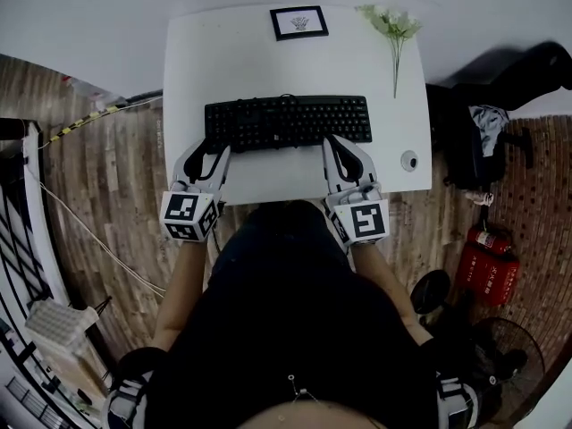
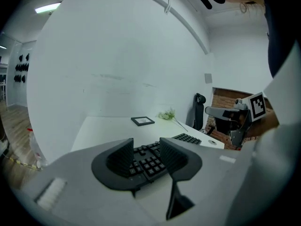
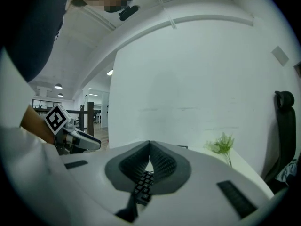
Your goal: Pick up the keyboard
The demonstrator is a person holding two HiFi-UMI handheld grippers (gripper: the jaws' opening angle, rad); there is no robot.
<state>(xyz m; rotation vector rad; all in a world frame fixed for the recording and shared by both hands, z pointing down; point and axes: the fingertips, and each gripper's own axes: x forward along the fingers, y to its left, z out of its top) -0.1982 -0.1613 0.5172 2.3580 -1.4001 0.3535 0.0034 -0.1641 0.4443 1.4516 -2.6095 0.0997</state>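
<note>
Fingers of your left gripper [image 2: 146, 149] stand apart near the left end of the keyboard [image 1: 288, 121], pressing nothing. Your right gripper [image 3: 150, 147] has its fingers together, empty, near the right end. That keyboard lies mid-table [image 1: 268, 61].

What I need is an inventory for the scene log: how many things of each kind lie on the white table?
Keyboard: 1
Picture frame: 1
Flower sprig: 1
Small round object: 1
Total: 4
</note>
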